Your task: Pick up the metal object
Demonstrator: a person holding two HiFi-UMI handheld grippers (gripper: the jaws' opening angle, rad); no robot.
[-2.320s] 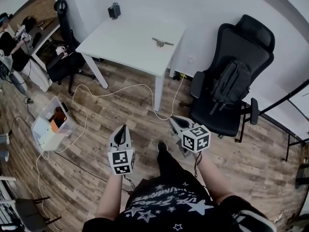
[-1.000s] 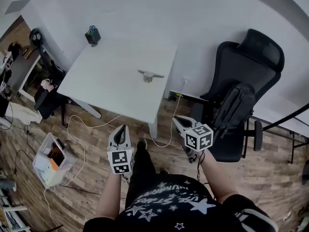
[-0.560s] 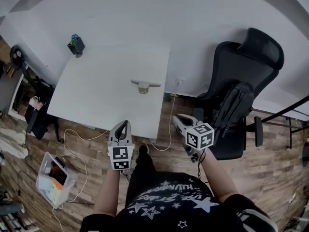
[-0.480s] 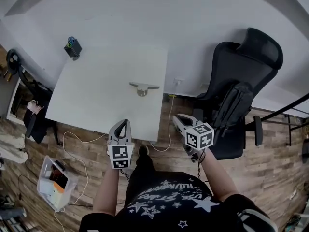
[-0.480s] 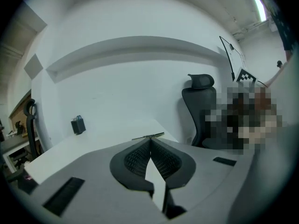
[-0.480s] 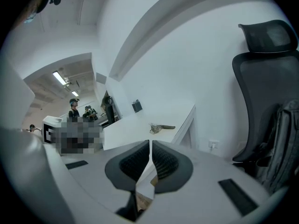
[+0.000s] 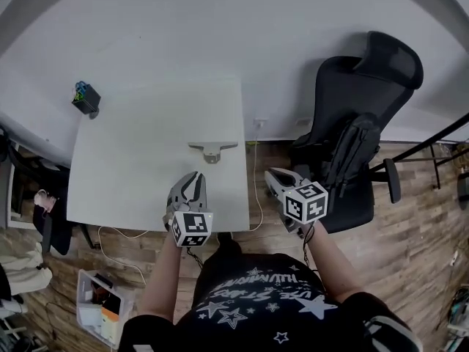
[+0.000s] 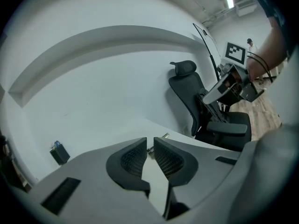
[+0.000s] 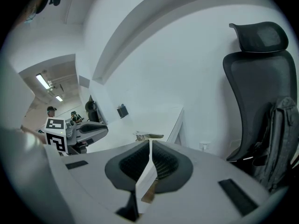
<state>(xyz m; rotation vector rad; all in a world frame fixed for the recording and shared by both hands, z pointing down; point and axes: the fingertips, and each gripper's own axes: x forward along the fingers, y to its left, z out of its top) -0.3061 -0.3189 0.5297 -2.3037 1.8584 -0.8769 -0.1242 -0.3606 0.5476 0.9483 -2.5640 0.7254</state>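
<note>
1. A white table (image 7: 124, 174) stands against a white wall (image 7: 220, 28). Its top is bare apart from two things.
2. The metal object (image 7: 212, 150), a flat bar on a short round stub, lies near the table's right edge, well apart from both claws.
3. A small dark holder (image 7: 86, 99) with blue and green items stands at the far left corner of the table.
4. The left gripper (image 7: 192, 177) hangs over the near edge of the table and points towards the metal object. Its jaws have just been opening a crack: a thin slit shows between the tips, with nothing in it. In the left gripper view the object shows beyond that slit.
5. The right gripper (image 7: 270, 174) is off the table's right side, above the wooden floor (image 7: 418, 226). Its jaws are pressed together, tip to tip, and empty.
6. A black office chair (image 7: 366, 72) stands right of the table, with a dark backpack (image 7: 350, 152) propped on its seat.
7. A white cable (image 7: 256, 182) runs down from the wall beside the table's right edge.
8. A clear plastic bin (image 7: 102, 315) of odds and ends sits on the floor at lower left.
</note>
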